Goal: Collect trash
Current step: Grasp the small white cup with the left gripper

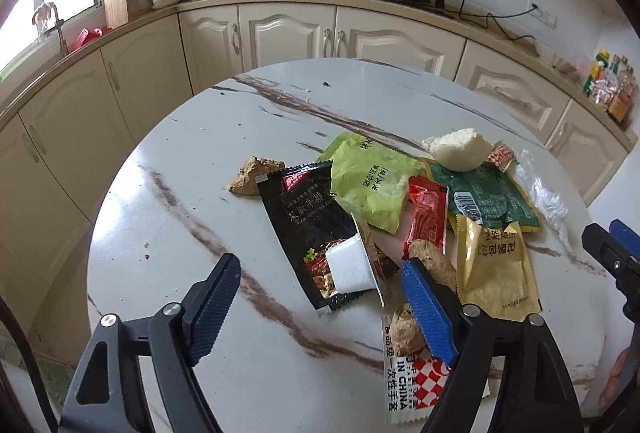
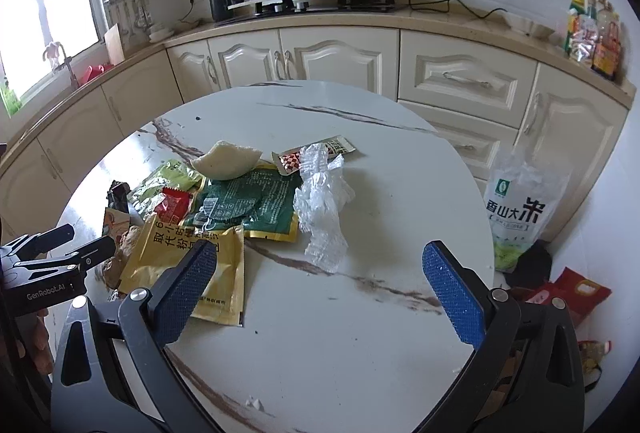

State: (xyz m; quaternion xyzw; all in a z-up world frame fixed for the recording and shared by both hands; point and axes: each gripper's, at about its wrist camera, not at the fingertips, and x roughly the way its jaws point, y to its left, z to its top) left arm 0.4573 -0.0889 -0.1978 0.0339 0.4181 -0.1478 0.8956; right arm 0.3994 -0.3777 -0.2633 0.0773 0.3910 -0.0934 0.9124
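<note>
Left gripper (image 1: 320, 285) apart over black sachet (image 1: 316, 229), right gripper (image 2: 320, 281) apart beside yellow packet (image 2: 188, 265)

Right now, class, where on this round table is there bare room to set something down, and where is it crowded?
Bare marble lies on the table's side left of the black sachet, along the far rim, and right of the clear plastic wrap. The middle, around the green packet and yellow packet, is crowded.
</note>
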